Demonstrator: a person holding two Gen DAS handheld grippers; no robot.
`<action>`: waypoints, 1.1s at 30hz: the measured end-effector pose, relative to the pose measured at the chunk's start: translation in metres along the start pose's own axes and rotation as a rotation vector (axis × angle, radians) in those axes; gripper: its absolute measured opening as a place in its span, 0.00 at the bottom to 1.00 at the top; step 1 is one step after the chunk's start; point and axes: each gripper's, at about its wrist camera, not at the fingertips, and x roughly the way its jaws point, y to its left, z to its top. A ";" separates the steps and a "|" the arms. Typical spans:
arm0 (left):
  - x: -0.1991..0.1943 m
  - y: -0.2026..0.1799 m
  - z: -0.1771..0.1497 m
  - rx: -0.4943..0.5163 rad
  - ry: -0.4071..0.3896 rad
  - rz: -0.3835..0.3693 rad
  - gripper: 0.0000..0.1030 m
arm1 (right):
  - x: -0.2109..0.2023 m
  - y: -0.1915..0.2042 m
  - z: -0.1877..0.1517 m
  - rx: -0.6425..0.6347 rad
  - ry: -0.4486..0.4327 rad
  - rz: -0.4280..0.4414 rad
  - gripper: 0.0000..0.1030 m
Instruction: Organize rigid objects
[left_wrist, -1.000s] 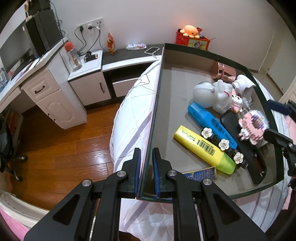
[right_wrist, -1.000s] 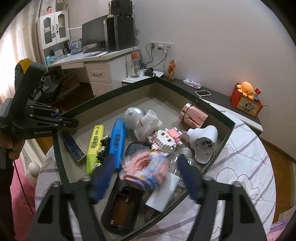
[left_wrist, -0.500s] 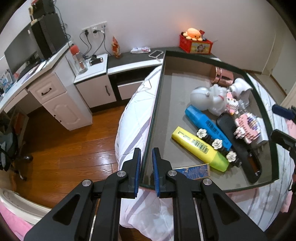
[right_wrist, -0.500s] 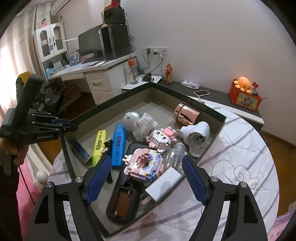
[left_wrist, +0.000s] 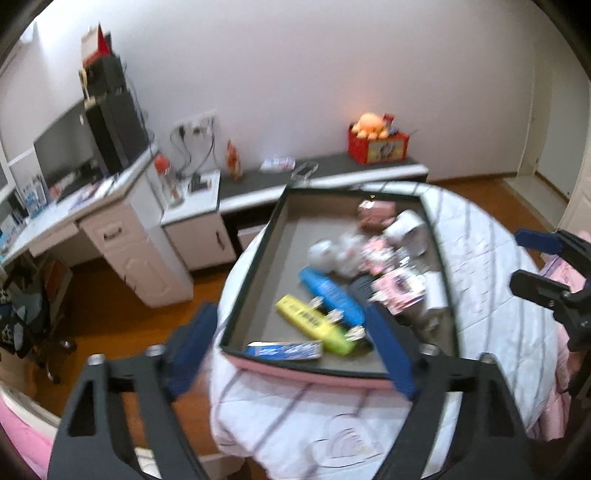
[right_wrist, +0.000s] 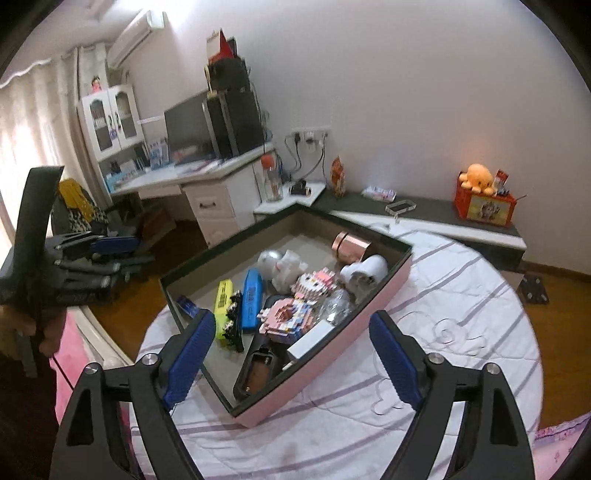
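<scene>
A pink box with a dark rim (left_wrist: 255, 258) (right_wrist: 332, 358) lies on the round bed. It holds a yellow highlighter (right_wrist: 222, 295), a blue highlighter (right_wrist: 252, 295), a white figure (right_wrist: 284, 264), a rose-gold cup (right_wrist: 351, 245), pink block figures (right_wrist: 291, 314) and a black case (right_wrist: 256, 373). My left gripper (left_wrist: 287, 312) hangs off the box's near corner, its jaws opening with nothing gripped. My right gripper (right_wrist: 291, 317) hovers over the opposite corner, jaws also opening and empty. Each gripper shows in the other's view: the right one (left_wrist: 535, 262), the left one (right_wrist: 107, 254).
A white desk with a monitor (right_wrist: 192, 129) stands at the back left, beside a nightstand (left_wrist: 195, 210). A low shelf carries a red box with an orange plush (right_wrist: 484, 195). Wooden floor (left_wrist: 110, 314) surrounds the bed (right_wrist: 461, 332). A hand (right_wrist: 48, 332) holds the left gripper.
My left gripper let go of the box rim, opened wide and drew back and up. My right gripper also backed away and rose. The box now rests on the bed.
</scene>
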 end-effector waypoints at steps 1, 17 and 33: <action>-0.007 -0.009 0.001 0.002 -0.019 -0.018 0.92 | -0.007 -0.002 -0.001 0.004 -0.019 0.006 0.88; -0.023 -0.061 -0.024 -0.205 0.024 0.107 1.00 | -0.033 -0.024 -0.009 -0.033 -0.097 0.006 1.00; -0.158 -0.061 -0.027 -0.107 -0.329 0.066 1.00 | -0.144 0.060 -0.001 -0.082 -0.417 -0.249 1.00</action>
